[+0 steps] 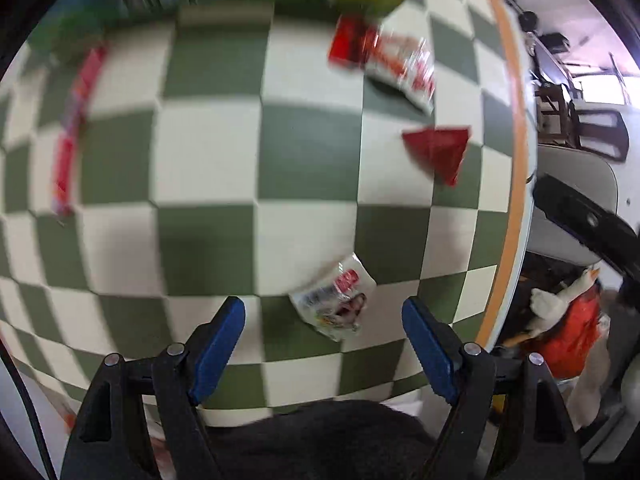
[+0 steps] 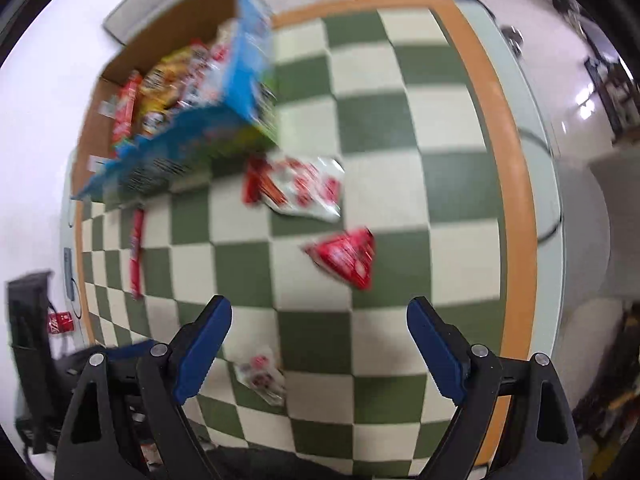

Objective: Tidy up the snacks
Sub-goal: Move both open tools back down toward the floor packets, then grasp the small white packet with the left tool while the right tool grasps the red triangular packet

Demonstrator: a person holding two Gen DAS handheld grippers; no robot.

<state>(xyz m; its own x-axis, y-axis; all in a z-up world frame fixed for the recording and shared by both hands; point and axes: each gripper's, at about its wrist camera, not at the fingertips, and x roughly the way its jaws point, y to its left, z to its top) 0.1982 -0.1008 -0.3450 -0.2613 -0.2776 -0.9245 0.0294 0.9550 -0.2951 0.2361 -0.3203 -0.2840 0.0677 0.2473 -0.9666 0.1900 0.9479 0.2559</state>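
Note:
Snacks lie on a green-and-cream checkered tablecloth (image 1: 208,160). A small white packet (image 1: 334,300) lies just beyond my open, empty left gripper (image 1: 323,314). It also shows in the right wrist view (image 2: 262,376), between the fingers of my open, empty right gripper (image 2: 319,316). A red triangular packet (image 1: 438,152) (image 2: 346,258) and a red-and-white bag (image 1: 394,64) (image 2: 298,188) lie farther off. A long red stick pack (image 1: 74,128) (image 2: 137,252) lies at the left. A blue cardboard box (image 2: 240,92) holds several snacks.
The table's orange-trimmed edge (image 1: 516,160) (image 2: 516,184) runs along the right. Beyond it are chairs (image 1: 596,136) and a white goose toy (image 1: 560,300). A black stand (image 2: 28,360) is at the left. Both views are motion-blurred.

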